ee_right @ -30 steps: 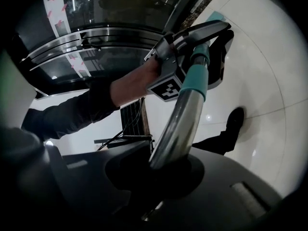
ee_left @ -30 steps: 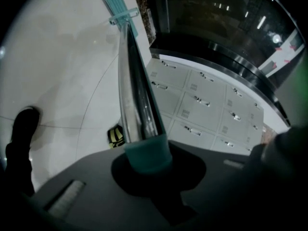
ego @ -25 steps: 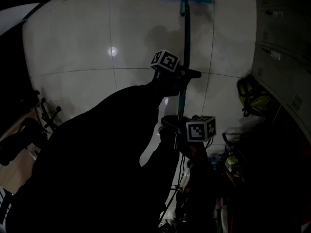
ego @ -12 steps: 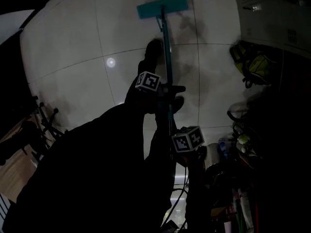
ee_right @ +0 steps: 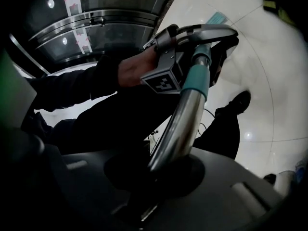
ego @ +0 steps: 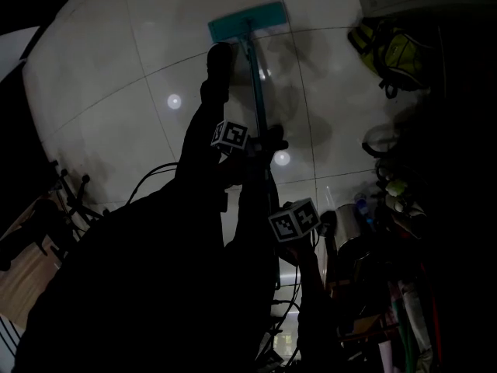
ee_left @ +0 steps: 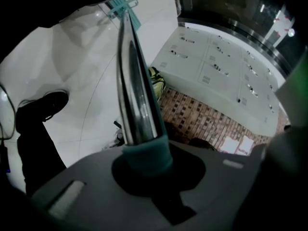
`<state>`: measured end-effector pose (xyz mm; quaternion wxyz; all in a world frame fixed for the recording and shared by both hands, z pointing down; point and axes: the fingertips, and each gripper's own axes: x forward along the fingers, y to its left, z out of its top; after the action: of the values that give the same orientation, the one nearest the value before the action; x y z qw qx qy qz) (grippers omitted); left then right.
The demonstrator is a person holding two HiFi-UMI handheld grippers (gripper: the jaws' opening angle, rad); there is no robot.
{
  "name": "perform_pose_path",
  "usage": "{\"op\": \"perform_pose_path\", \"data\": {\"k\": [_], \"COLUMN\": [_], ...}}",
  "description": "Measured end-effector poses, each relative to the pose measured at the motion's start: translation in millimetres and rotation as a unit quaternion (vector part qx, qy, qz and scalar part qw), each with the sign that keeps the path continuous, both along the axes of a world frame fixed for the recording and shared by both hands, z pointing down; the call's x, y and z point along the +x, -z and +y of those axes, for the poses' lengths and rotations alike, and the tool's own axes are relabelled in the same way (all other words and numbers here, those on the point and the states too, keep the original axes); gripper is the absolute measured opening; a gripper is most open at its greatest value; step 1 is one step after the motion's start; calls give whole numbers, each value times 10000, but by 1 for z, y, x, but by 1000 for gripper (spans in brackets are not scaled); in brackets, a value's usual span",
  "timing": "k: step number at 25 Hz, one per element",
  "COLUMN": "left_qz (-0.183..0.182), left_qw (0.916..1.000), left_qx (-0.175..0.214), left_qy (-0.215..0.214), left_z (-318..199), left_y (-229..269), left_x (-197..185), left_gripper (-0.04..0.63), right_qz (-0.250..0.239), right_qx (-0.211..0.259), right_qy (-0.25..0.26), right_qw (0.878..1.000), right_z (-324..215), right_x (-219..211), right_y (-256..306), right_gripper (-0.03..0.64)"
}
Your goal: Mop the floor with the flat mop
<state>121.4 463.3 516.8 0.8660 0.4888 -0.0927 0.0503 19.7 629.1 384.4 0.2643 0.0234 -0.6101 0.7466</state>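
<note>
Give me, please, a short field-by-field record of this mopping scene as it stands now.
mop head: teal, flat on the floor, ahead of the person
handle: shiny metal pole, running from the mop head back to both grippers
left gripper: shut on the handle at its teal sleeve, nearer the mop head
right gripper: shut on the handle, farther up it
floor: glossy white tiles
shoe: dark, left of the handle
bag: yellow-green, at the floor's right edge

Yellow-green bag (ego: 394,51) just beside white lockers (ee_left: 216,71)
</note>
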Motion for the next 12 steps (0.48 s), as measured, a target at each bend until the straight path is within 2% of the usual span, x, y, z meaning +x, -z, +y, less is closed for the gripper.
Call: {"op": "perform_pose_path", "data": {"k": [6,12], "left_qz": [-88,-81], "left_qw": [9999,9998], "left_qx": [-34,83], "left_qy": [-131,155], "left_z": [-7,-68], "left_y": [-11,-16], "left_x": [0,-13], "left_gripper": [44,41], "right_qz": [-44,-123], "right_qx": [55,83], "right_qy": [-82,-127], "right_qw": [9999,9998], "right_z": [-9,-66], "right_x": [-1,-13], "right_y": [-11,-16], "right_gripper": [84,84]}}
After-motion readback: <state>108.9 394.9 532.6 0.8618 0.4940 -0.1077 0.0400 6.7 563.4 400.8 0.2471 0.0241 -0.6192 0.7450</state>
